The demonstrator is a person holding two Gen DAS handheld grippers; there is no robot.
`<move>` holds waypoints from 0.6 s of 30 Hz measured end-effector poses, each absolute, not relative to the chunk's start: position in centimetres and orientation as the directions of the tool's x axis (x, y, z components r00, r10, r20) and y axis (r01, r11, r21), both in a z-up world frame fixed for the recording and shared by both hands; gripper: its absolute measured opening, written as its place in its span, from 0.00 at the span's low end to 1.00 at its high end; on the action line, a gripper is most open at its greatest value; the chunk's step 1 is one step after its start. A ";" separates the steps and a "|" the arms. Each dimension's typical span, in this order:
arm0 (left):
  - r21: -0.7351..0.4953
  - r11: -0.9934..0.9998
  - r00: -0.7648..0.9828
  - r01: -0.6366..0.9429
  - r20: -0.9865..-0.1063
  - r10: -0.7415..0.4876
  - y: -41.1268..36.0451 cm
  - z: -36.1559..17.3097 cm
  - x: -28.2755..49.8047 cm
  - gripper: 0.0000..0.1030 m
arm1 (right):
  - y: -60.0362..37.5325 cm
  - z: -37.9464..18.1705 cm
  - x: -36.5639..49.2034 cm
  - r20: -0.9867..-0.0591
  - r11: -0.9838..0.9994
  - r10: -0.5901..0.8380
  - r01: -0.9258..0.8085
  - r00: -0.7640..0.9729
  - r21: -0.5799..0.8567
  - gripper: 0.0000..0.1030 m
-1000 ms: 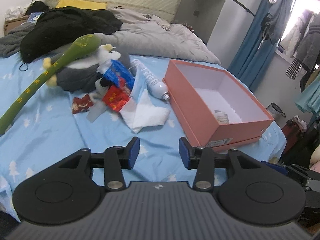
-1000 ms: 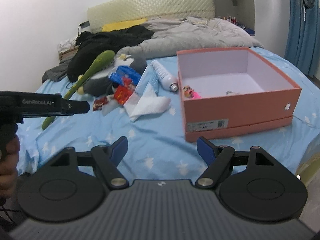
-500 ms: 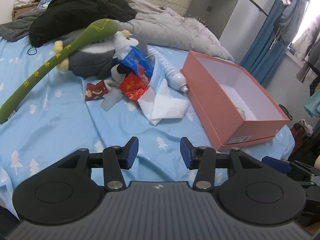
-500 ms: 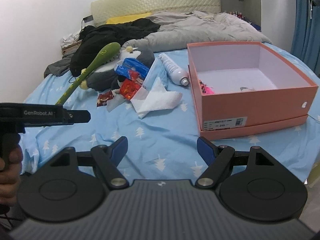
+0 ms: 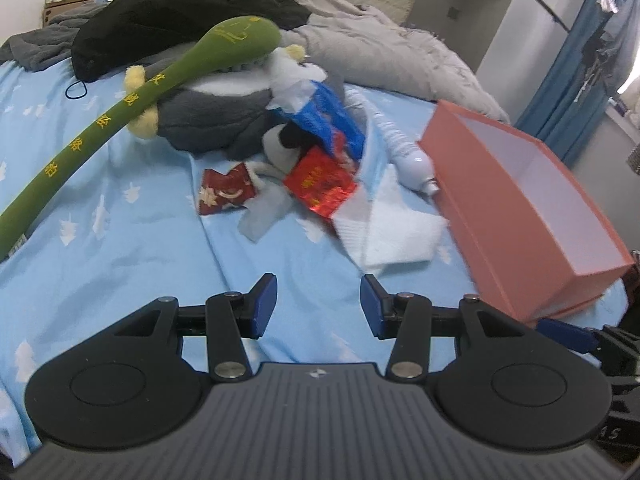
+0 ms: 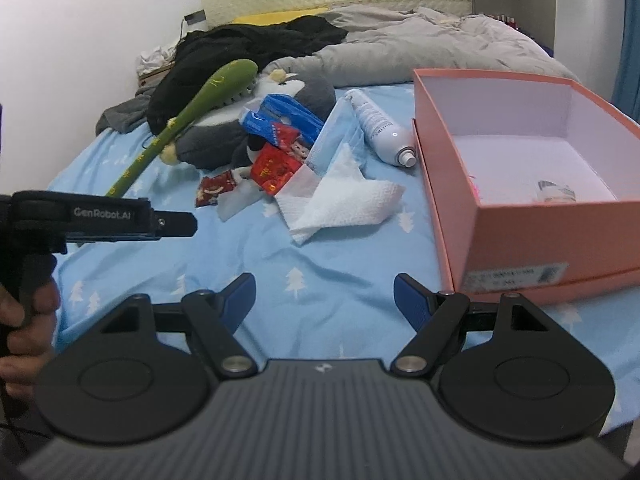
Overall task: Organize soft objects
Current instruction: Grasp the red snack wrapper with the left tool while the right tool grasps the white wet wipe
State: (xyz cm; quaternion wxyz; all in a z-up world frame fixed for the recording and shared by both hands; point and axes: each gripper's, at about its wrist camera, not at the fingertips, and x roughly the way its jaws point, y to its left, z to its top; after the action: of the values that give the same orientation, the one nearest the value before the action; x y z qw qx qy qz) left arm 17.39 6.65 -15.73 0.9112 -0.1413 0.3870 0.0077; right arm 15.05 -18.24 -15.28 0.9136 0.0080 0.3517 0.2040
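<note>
Two tongs hover above the bed (image 5: 120,240), both empty: the left tongs (image 5: 318,304) are parted moderately, the right tongs (image 6: 324,300) spread wide. Ahead of the left tongs lies one heap: one grey penguin plush (image 5: 216,108) with white belly and yellow feet, one long green plush stick (image 5: 132,100) with yellow lettering leaning across it, two red packets (image 5: 320,182), one blue wrapper (image 5: 324,118), one white tissue (image 6: 340,200), and one white bottle (image 6: 380,128). One open salmon-pink box (image 6: 520,236) sits ahead-right of the right tongs.
</note>
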 end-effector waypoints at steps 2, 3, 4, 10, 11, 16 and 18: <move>-0.238 0.963 0.693 -0.129 -0.716 -0.084 7.2 -16.5 18.6 0.51 | -17.9 -15.6 16.1 -0.643 0.917 0.377 -0.366 0.667 0.158 0.76; -0.228 0.965 0.690 -0.130 -0.720 -0.077 7.5 -16.8 19.1 0.51 | -17.6 -15.7 16.5 -0.642 0.915 0.382 -0.371 0.664 0.160 0.76; -0.212 0.968 0.686 -0.136 -0.725 -0.063 7.8 -17.2 19.6 0.51 | -17.4 -15.9 16.9 -0.640 0.911 0.389 -0.379 0.663 0.161 0.76; -0.119 0.979 0.676 -0.165 -0.737 0.025 10.3 -18.7 22.9 0.51 | -15.5 -17.7 20.0 -0.662 0.905 0.397 -0.389 0.636 0.170 0.75; -0.106 0.980 0.675 -0.169 -0.737 0.037 10.8 -18.9 23.5 0.51 | -15.1 -18.0 20.6 -0.667 0.906 0.395 -0.389 0.632 0.168 0.75; -0.104 0.972 0.672 -0.212 -0.738 0.067 13.4 -20.2 26.1 0.51 | -13.7 -19.0 23.0 -0.667 0.904 0.398 -0.393 0.629 0.169 0.75; -0.129 0.966 0.667 -0.226 -0.742 0.057 14.3 -20.8 27.0 0.52 | -13.0 -19.5 24.2 -0.671 0.906 0.392 -0.390 0.629 0.164 0.75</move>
State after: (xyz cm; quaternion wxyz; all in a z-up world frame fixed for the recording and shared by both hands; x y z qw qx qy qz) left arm 26.99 14.33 -20.76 0.9070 -0.1057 0.4002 0.0779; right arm 24.21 -13.04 -19.49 0.9025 0.0017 0.3722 0.2166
